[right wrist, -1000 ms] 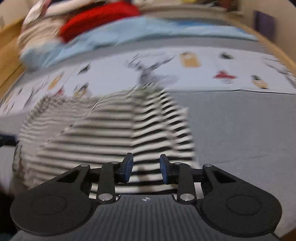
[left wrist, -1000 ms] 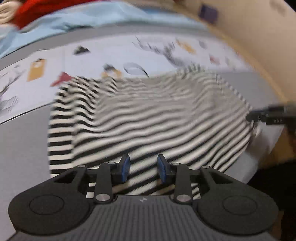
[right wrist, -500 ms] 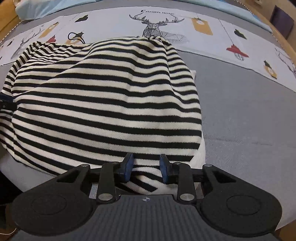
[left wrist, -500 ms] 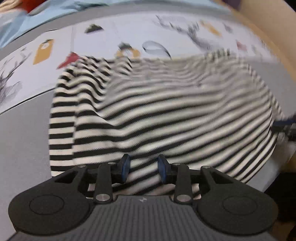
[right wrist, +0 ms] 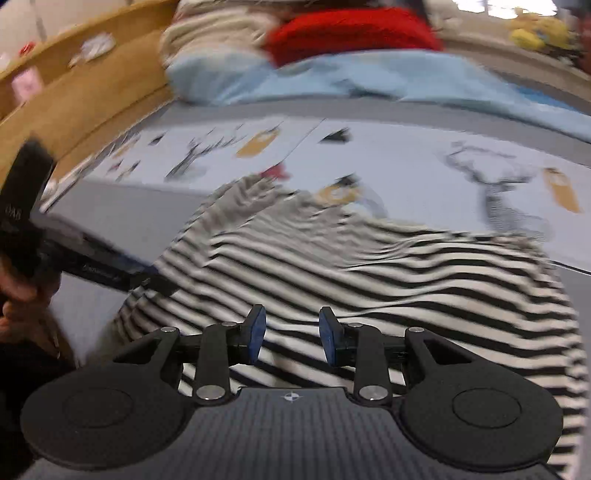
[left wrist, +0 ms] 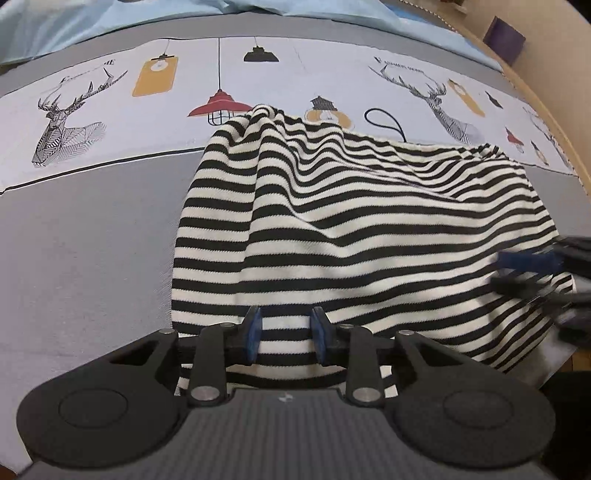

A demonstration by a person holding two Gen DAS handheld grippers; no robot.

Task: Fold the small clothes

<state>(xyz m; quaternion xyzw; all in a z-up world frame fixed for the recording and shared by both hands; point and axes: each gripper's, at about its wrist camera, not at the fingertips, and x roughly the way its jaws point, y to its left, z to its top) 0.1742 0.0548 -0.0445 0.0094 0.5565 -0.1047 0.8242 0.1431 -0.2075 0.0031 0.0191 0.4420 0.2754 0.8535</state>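
Nearest the left wrist camera, the left gripper (left wrist: 284,334) points steeply down over the near hem of a black-and-white striped garment (left wrist: 369,236). Its blue-padded jaws are closing, with a gap between them; striped cloth shows in that gap, lying beneath the pads, and the pads do not press on it. The garment is spread, rumpled, on a bed (left wrist: 81,266), with its near edge at the bed's front edge and its bulk on the grey part of the bed cover. A ridge of folds runs up its middle. Its far edge reaches onto a white band (left wrist: 295,70) of the cover, printed with deer heads and hanging lamps.

At the right edge of that view, the right gripper (left wrist: 535,269) appears blurred, over the garment's right side.

The right wrist view is smeared. Its own jaws stand partly apart above the striped fabric and grip nothing. At the left of this view, the other gripper's dark body comes in across the garment's left edge, with part of a person's hand (right wrist: 18,295) behind it.

Beyond the printed band lies a light blue blanket (right wrist: 332,81). On it sits a heap of clothes, among them a red garment (right wrist: 351,33) and a pale one (right wrist: 214,29). A wooden bed frame (right wrist: 92,99) curves along the left.
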